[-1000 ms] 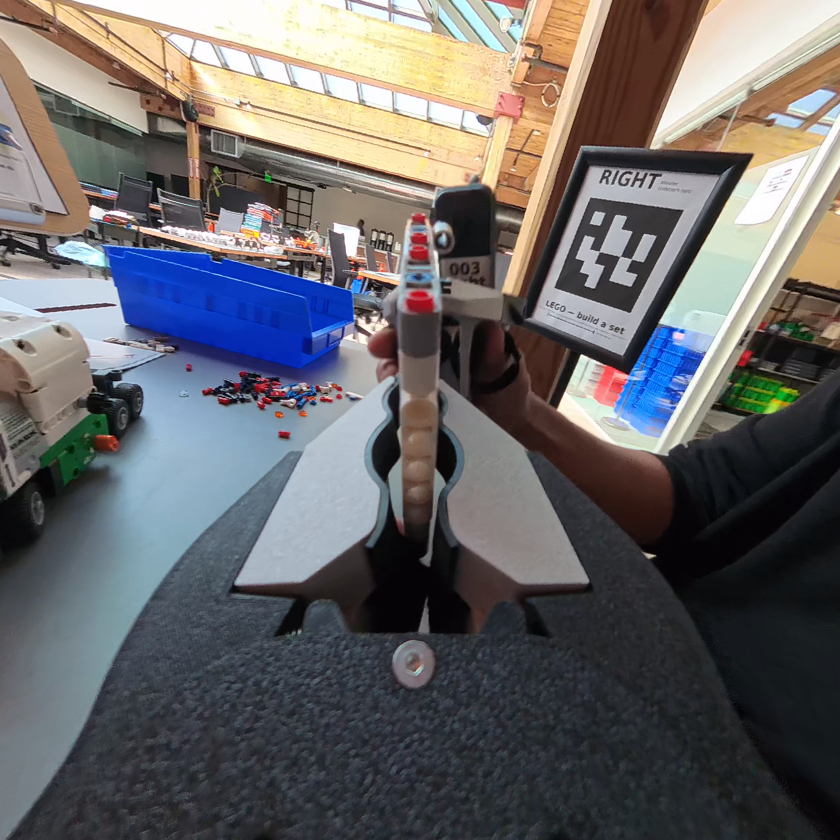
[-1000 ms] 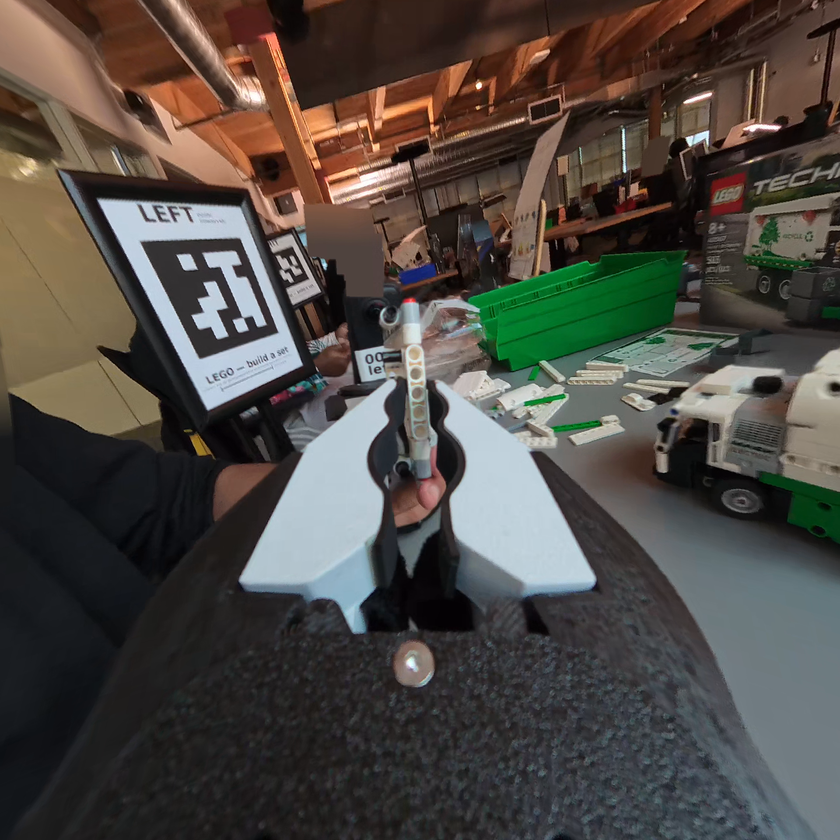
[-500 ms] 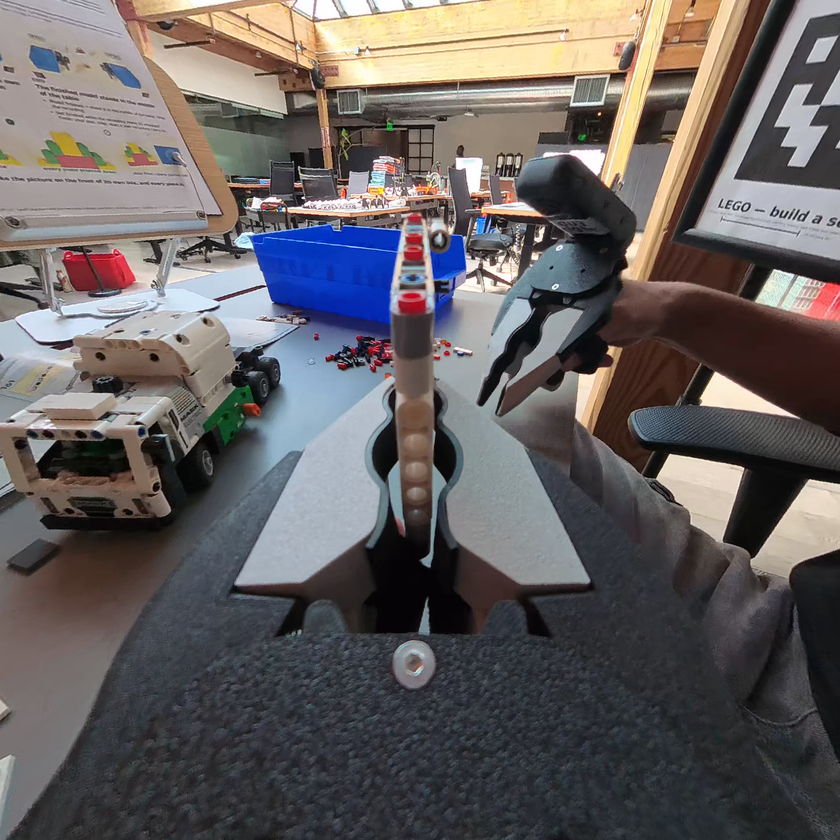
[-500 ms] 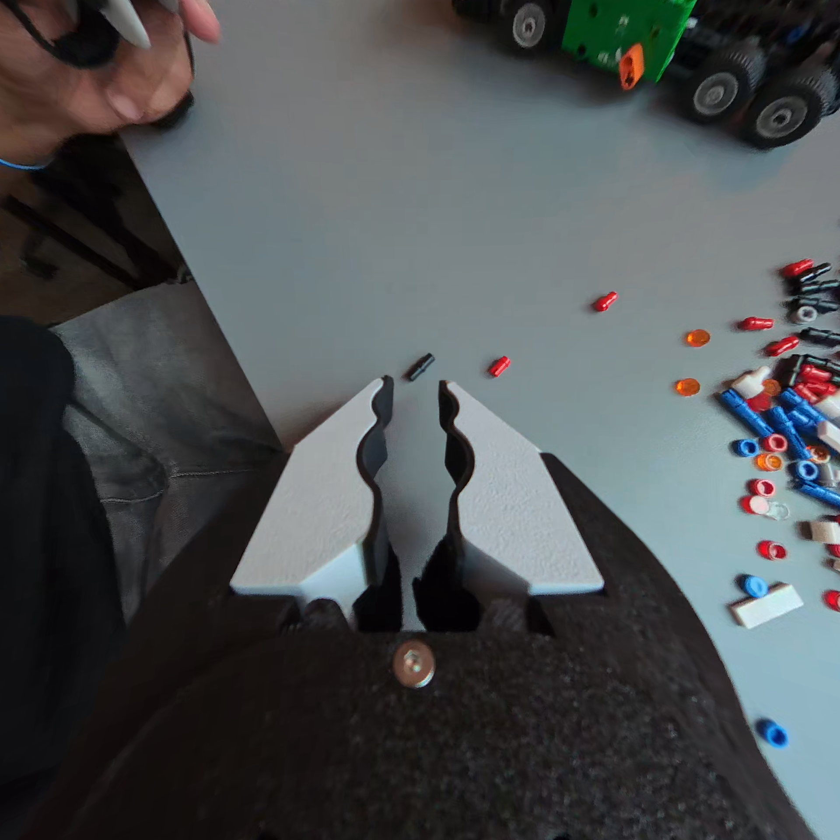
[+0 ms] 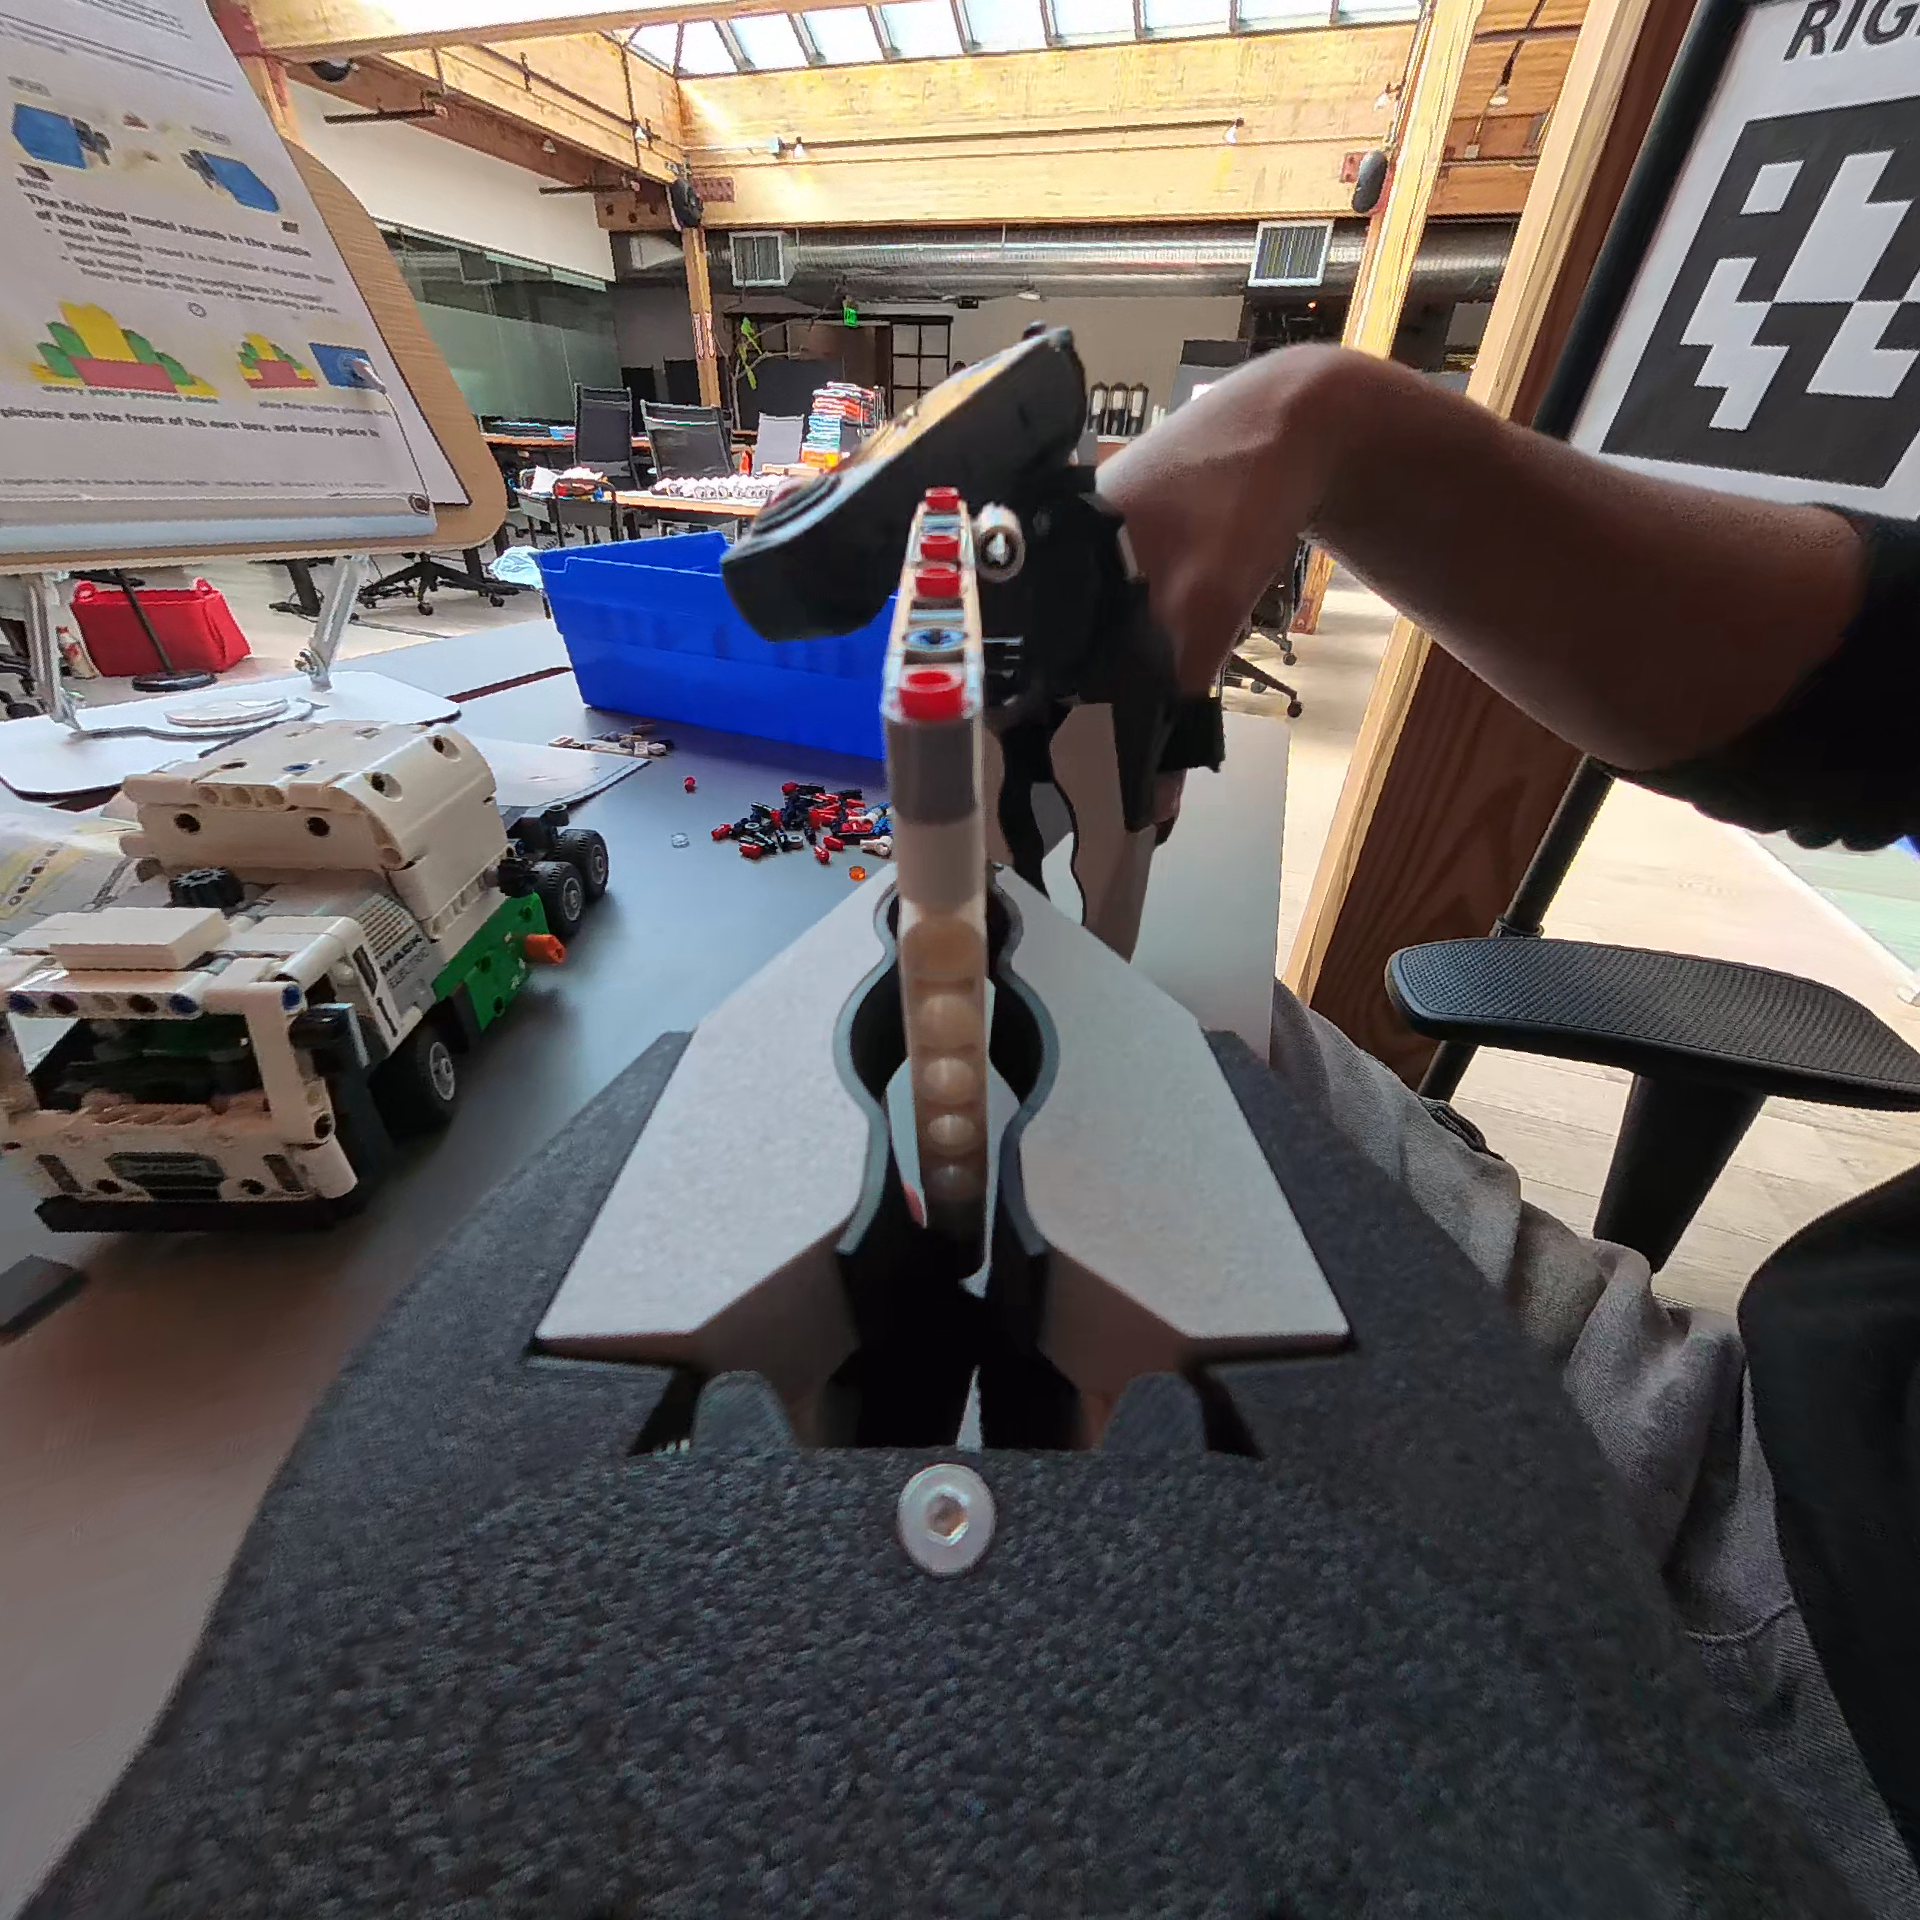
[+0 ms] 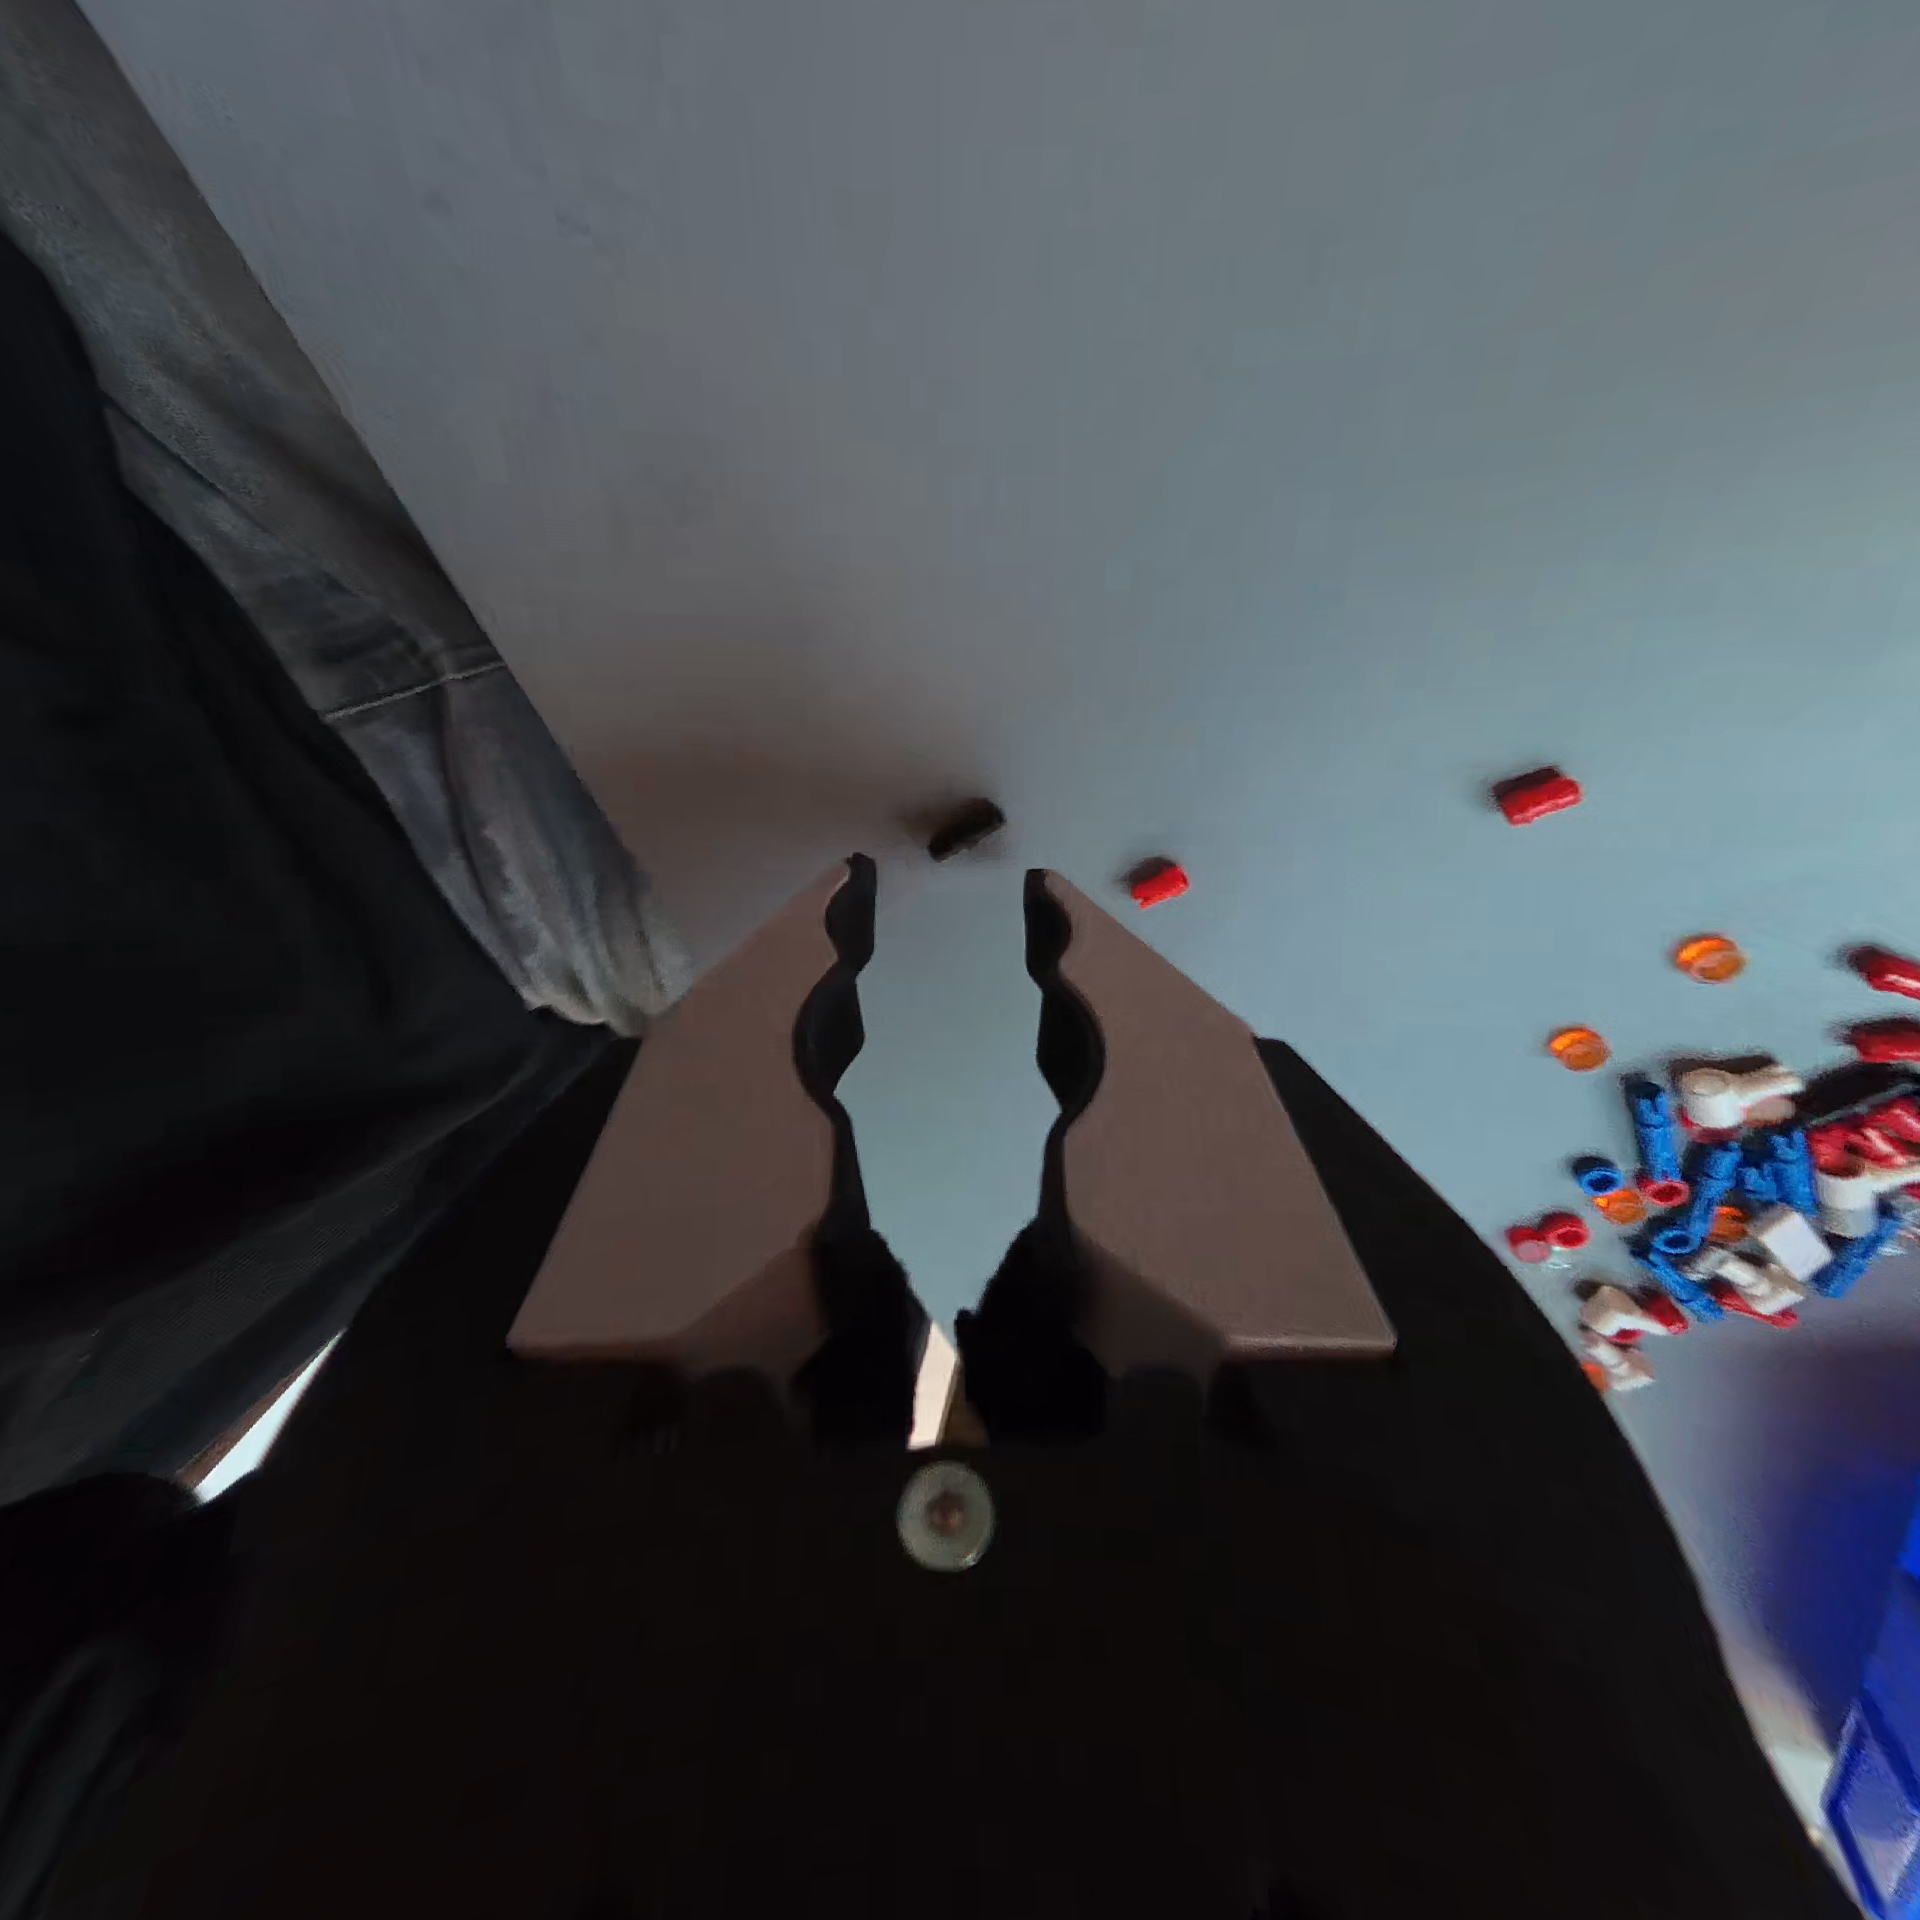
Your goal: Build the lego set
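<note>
Blue bin (image 5: 675, 644) at 11 o'clock, contents hidden; left gripper (image 5: 940, 1049) clamps a white beam (image 5: 940, 831), long axis pointing 12 o'clock; right gripper (image 6: 945, 883) gapes empty over the table (image 6: 1039, 416)

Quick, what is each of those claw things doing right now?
Left gripper: shut on the white beam.
Right gripper: jaws open, empty, above a black pin.

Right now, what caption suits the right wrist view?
Open right gripper hovers over the table, aimed at a black pin.
</note>
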Demonstrator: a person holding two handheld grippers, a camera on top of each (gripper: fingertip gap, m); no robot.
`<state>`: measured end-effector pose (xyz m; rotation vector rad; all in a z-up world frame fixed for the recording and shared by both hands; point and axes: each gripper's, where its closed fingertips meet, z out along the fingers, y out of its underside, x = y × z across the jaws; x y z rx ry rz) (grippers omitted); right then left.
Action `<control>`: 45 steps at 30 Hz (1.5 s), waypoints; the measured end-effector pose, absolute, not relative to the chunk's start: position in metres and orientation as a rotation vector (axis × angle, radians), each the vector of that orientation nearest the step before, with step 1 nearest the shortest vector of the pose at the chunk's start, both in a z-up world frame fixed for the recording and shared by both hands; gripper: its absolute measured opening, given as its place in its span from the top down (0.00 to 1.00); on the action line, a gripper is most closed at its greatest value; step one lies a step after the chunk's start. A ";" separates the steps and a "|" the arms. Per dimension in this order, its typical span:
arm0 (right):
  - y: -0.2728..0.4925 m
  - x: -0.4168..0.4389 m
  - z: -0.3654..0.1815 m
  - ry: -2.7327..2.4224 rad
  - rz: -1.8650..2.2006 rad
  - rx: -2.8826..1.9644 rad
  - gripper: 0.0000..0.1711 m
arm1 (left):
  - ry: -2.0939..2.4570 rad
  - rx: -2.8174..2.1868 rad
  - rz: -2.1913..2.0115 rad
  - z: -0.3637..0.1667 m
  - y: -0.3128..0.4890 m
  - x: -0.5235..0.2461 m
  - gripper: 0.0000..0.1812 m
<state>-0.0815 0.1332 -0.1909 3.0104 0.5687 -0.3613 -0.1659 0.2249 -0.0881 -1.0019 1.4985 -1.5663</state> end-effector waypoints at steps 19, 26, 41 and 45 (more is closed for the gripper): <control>0.135 -0.078 -0.202 0.445 -0.202 2.722 0.96 | 1.533 -0.974 -1.535 -0.091 0.219 -0.166 0.97; 0.137 -0.075 -0.202 0.569 -0.091 2.755 0.98 | 1.533 -0.969 -1.531 -0.091 0.219 -0.166 0.96; 0.041 -0.008 -0.157 -0.260 0.333 4.255 0.98 | 1.525 -0.935 -1.513 -0.089 0.216 -0.169 0.97; 0.012 0.005 -0.168 -0.534 0.455 4.272 0.98 | 1.536 -0.944 -1.505 -0.091 0.216 -0.168 0.96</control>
